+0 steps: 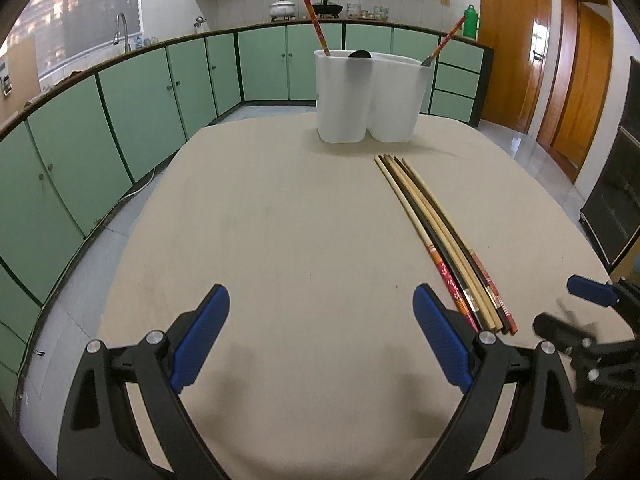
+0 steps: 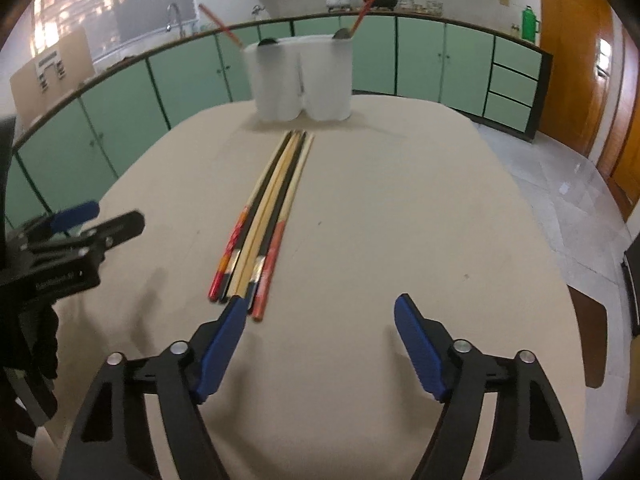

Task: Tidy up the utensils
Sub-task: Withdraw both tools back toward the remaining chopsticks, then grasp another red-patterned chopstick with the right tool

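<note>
The left gripper hangs over bare table, its fingers wide apart with nothing between them; it seems to be standing by rather than reaching. To its right lies a bundle of chopsticks, side by side and touching, thick decorated ends toward the grippers and thin tips toward the holder, so a grab at the near ends would likely let them drop in tips down. Further right, the right gripper has its fingers apart and empty, the left finger's tip just at the bundle's near end, the bundle still outside the gap; this looks like a line-up for a pick. The white two-cup holder stands at the far table edge, well beyond the bundle, with a red chopstick leaning in each cup and a dark spoon showing at the rim.
</note>
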Demonstrator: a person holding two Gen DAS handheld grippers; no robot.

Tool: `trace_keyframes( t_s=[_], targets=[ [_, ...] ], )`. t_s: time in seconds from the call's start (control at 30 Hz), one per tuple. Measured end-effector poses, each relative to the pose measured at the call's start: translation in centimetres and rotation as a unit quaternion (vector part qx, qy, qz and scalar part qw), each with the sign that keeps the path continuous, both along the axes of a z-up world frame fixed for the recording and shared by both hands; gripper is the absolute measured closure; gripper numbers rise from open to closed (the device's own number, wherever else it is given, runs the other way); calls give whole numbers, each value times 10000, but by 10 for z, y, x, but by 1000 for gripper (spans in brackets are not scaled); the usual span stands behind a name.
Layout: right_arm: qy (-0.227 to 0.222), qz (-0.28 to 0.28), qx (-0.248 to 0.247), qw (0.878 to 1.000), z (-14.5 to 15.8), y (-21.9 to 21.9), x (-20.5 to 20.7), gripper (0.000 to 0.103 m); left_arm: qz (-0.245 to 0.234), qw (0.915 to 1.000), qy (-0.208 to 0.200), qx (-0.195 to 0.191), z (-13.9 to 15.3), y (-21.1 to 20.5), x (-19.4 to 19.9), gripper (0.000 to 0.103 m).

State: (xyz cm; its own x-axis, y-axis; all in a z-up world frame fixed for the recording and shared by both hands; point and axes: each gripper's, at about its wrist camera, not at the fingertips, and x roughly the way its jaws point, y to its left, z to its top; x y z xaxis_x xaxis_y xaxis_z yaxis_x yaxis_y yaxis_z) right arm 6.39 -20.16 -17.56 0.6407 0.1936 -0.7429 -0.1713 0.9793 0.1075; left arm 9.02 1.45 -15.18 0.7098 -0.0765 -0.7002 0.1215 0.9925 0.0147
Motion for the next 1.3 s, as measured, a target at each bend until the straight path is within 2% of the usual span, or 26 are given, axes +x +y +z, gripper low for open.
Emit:
trace_keyframes(
  t_s=[0.43,0.7,0.8,0.97,1.03,1.1,1.3],
  targets=[
    [95,102,-323,9994,-10,15,1,37,62,9999,101,-54,-4,0,1,13],
    [84,96,-351,9993,-10,17,4,40,53,9999,151,-61,-5,-1,4,13],
    [83,-84,-378,9992,-9,8,6,41,50,9998,154,-64,-6,-1,3,13],
    [88,-127,-206,9997,-7,-2,7,44,26,9998,196,-64,-9,-3,4,13],
    [79,-42,-151,9998,-7,1,8,49,21,9997,218,-84,-10,-5,4,13],
    [104,70,-75,9999,-8,6,10,63,18,9997,241,-89,-10,-5,3,13],
    [94,252,-13,9996,-10,16,11,87,16,9996,260,-96,-10,-7,2,13]
  ],
)
